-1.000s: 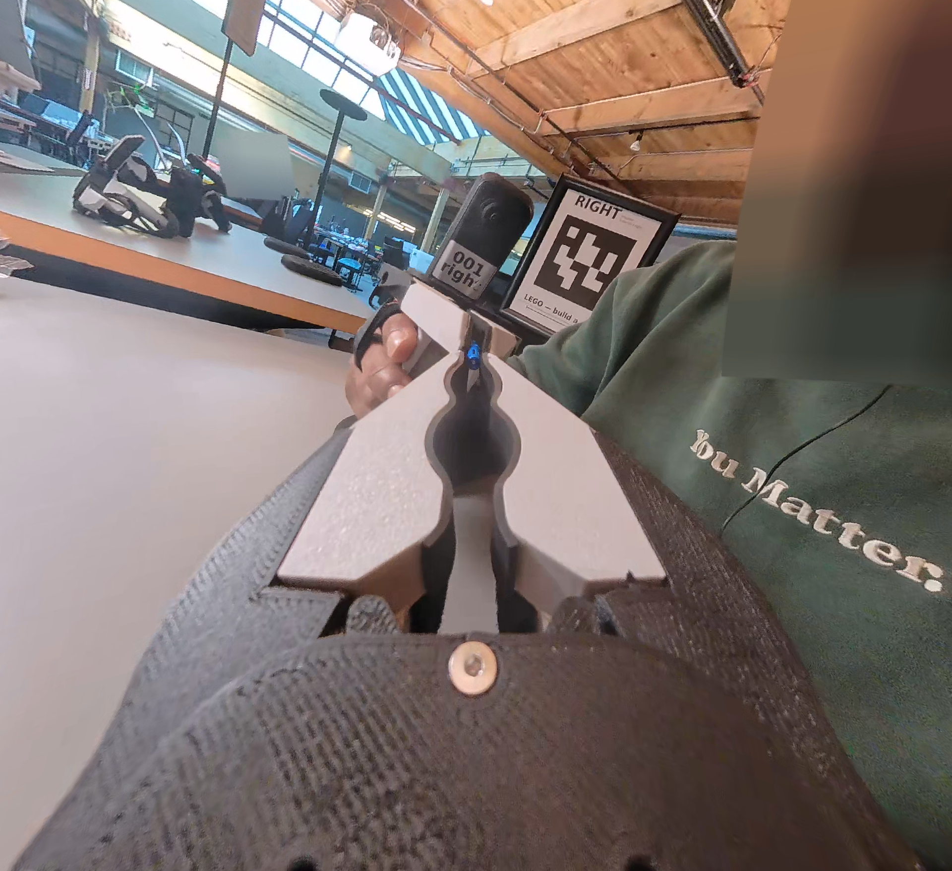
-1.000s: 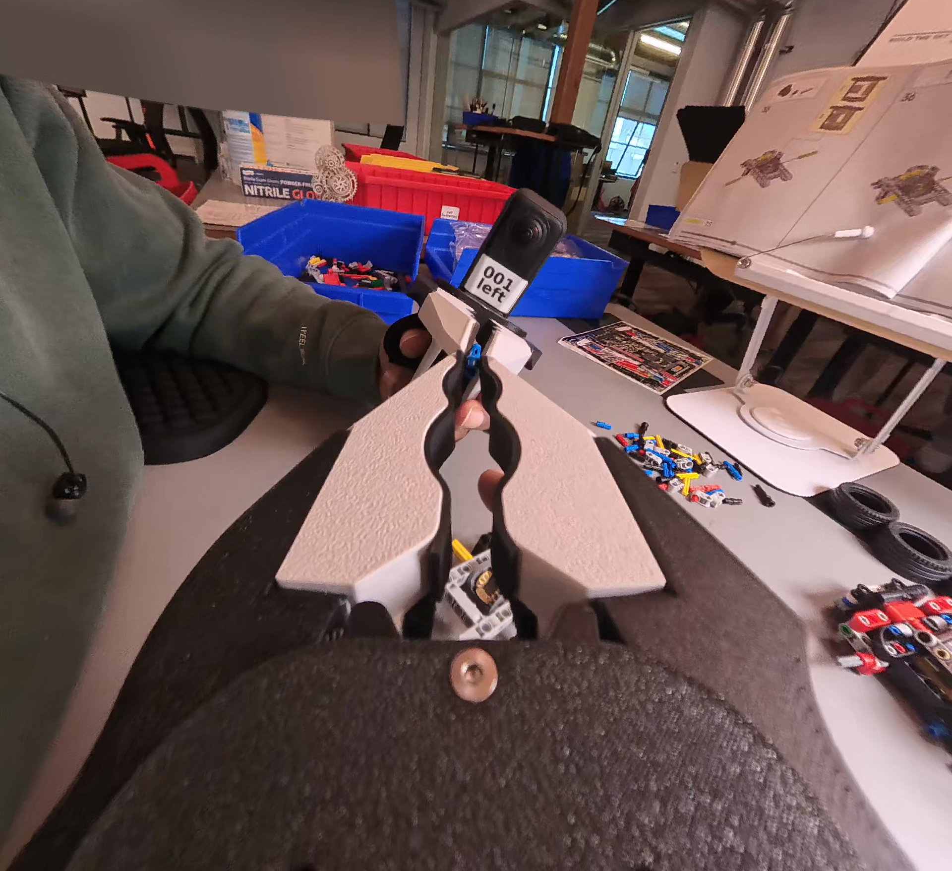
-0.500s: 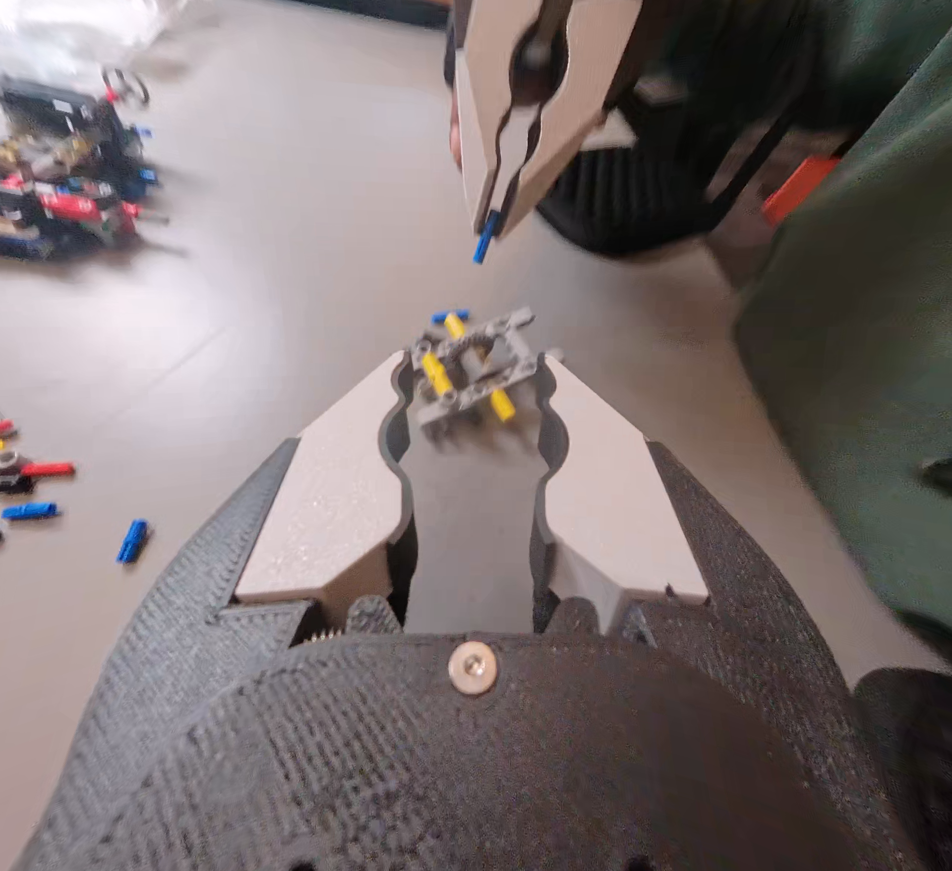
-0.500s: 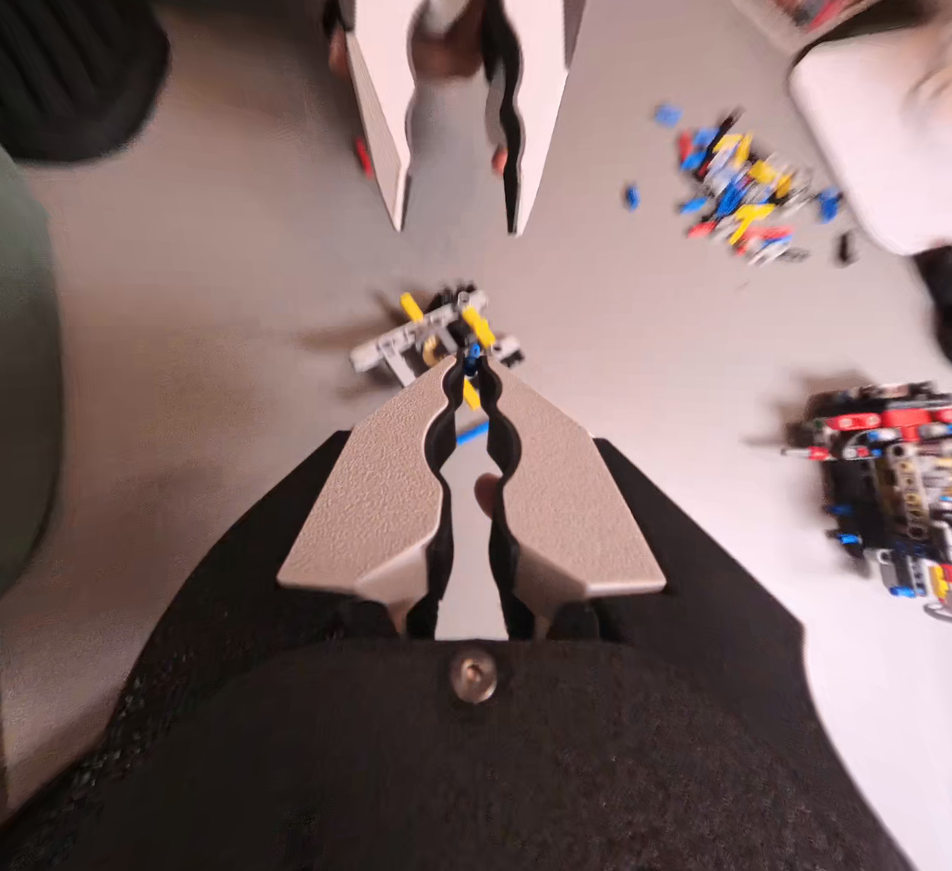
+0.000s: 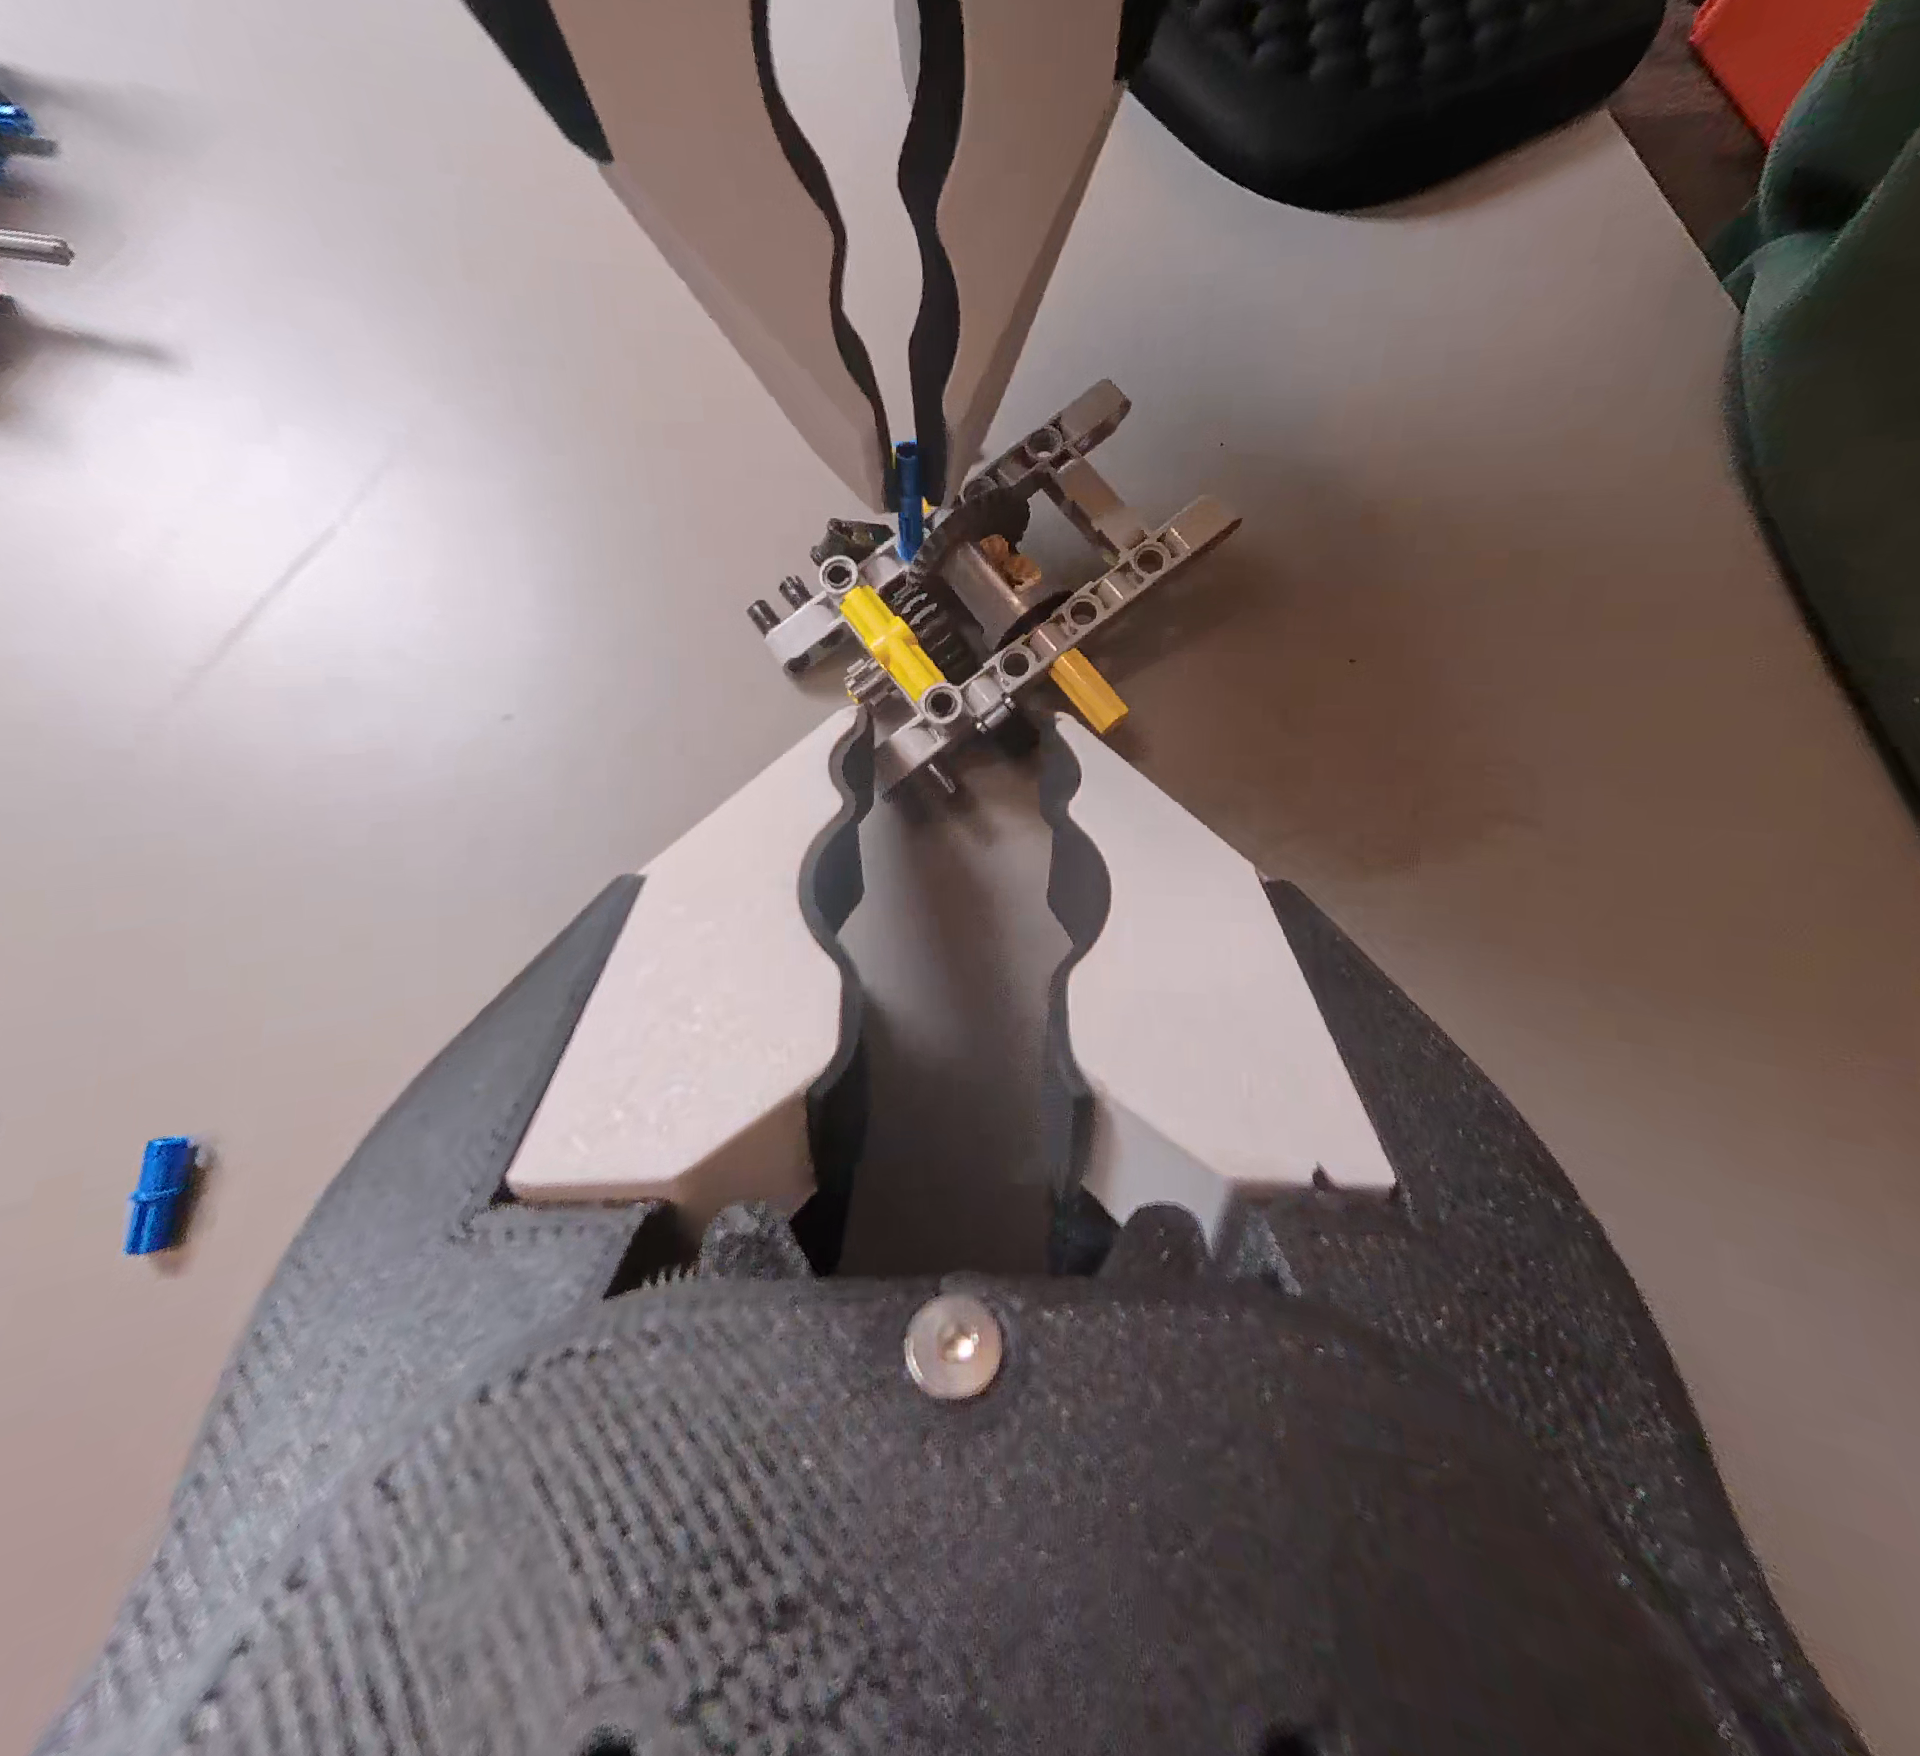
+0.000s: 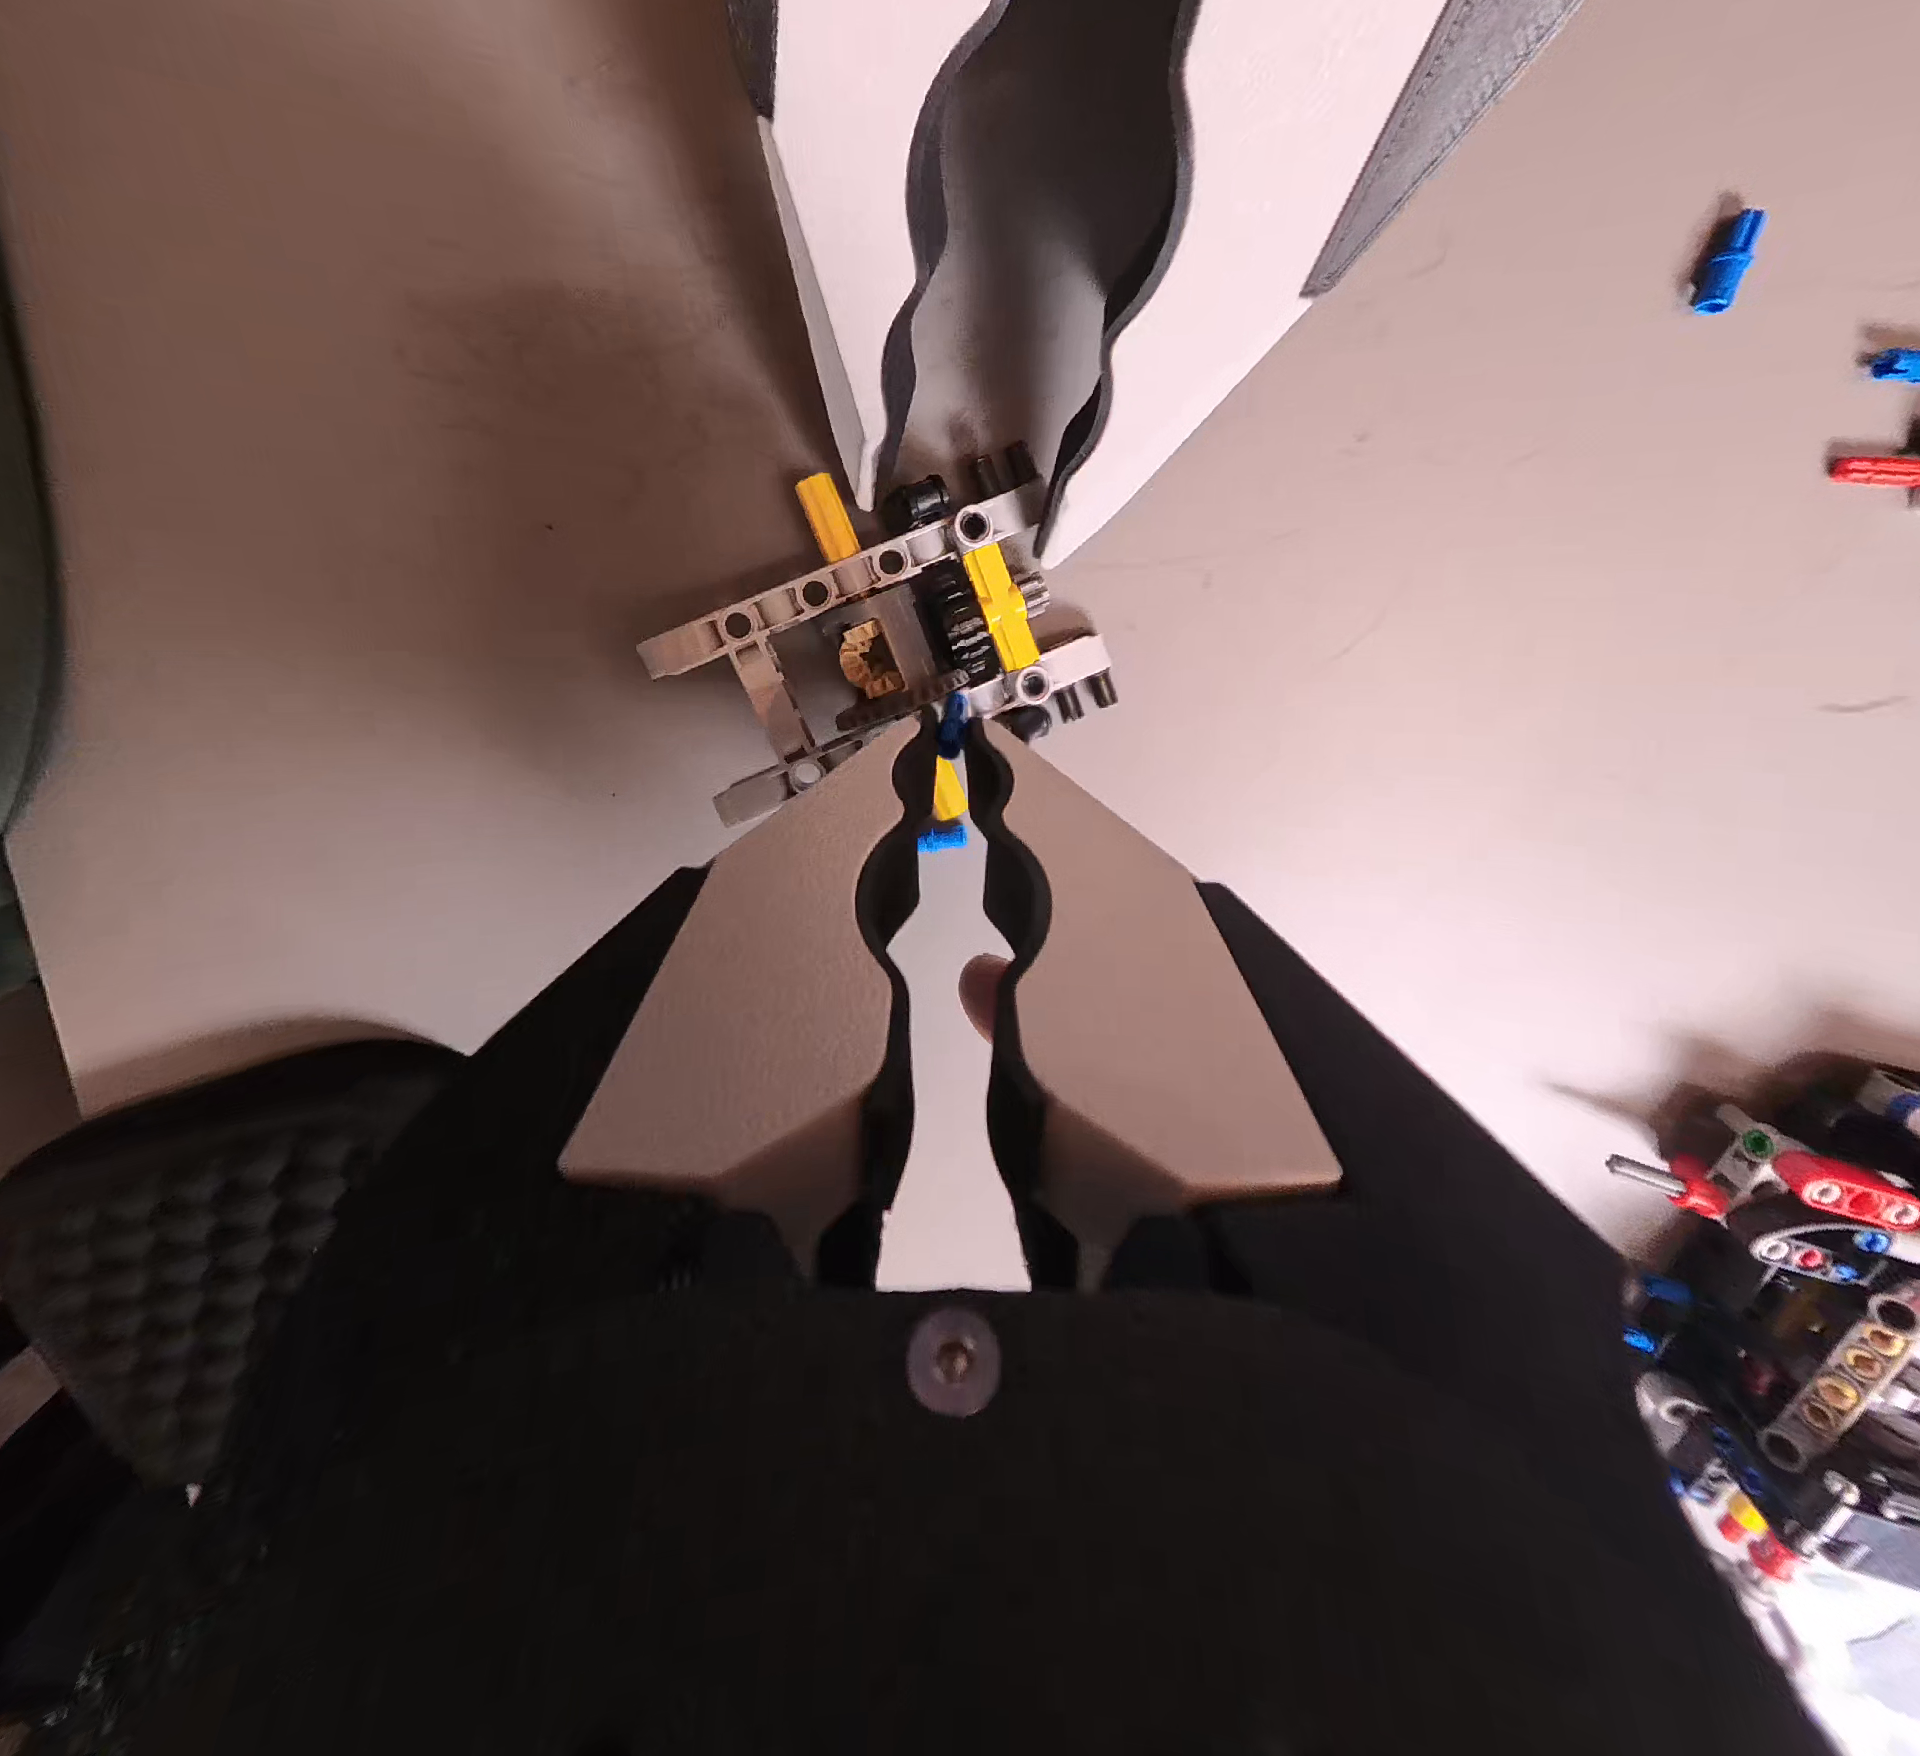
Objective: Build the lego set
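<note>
Seen along the left gripper [image 5: 956, 730]: jaws spread wide, tips set to either side of the near end of the grey gear frame [image 5: 997, 594], apparently just touching it, no clamp visible. Frame flat on the pale table [image 5: 364, 563], well in from its edges, carrying black gears, a tan bevel gear [image 5: 1008, 560] and yellow axles [image 5: 1086, 678]. Just beyond the frame, the right gripper [image 5: 914, 485] pointing down from the far side, jaws nearly closed, pinching a small blue pin [image 5: 909, 485] whose lower end meets the frame's far beam. Loose blue pin [image 5: 158, 1195] lying toward the table's left side, near the left gripper's body. Farther off, a black knobbly mat [image 5: 1382, 13] at the table's far right edge, with an orange bin [image 5: 1808, 23] past that edge.

Seen along the right gripper [image 6: 951, 730]: narrow gap between the tips, blue pin [image 6: 951, 717] held there against the gear frame [image 6: 831, 636]. Behind the tips, a yellow piece and a second blue piece [image 6: 940, 839] visible through the jaw gap. Beyond the frame, the left gripper [image 6: 956, 501] wide open around its far end. Toward the table's right edge, a larger partly built model [image 6: 1808, 1311] near and scattered small parts [image 6: 1725, 262] farther away.
</note>
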The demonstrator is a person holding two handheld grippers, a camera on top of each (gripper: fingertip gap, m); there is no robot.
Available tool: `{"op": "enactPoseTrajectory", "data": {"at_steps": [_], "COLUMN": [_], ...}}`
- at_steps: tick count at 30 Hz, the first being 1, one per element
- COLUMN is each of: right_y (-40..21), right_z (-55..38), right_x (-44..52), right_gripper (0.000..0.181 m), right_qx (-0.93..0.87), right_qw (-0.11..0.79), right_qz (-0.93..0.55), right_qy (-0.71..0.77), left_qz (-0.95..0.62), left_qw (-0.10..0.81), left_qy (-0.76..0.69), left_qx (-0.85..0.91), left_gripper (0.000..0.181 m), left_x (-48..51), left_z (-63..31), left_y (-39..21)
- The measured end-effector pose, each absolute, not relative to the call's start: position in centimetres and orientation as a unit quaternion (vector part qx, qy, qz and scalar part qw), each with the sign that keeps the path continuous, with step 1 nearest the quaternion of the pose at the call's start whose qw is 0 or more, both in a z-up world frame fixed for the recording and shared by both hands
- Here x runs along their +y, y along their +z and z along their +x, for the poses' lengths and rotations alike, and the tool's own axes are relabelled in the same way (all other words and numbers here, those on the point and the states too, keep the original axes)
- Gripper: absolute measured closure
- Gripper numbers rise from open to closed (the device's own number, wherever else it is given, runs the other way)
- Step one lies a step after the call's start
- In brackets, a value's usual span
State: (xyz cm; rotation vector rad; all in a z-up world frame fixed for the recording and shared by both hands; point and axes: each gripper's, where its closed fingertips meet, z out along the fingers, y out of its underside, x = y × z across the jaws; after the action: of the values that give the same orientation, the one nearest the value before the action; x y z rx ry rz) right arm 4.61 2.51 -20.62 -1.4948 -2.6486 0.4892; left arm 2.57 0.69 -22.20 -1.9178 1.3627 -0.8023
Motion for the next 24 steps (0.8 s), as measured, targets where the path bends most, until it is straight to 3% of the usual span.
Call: {"op": "enactPoseTrajectory", "data": {"at_steps": [24], "right_y": [-20.85], "right_z": [5.14], "right_x": [2.48], "right_gripper": [0.178], "right_qx": [-0.895], "right_qw": [-0.069], "right_qz": [-0.422], "right_qy": [0.126], "left_qz": [-0.722], "left_qw": [0.296], "left_qy": [-0.339], "left_qx": [0.526], "left_gripper": [0.156], "left_x": [0.63], "left_z": [2.95], "left_y": [-22.19]}}
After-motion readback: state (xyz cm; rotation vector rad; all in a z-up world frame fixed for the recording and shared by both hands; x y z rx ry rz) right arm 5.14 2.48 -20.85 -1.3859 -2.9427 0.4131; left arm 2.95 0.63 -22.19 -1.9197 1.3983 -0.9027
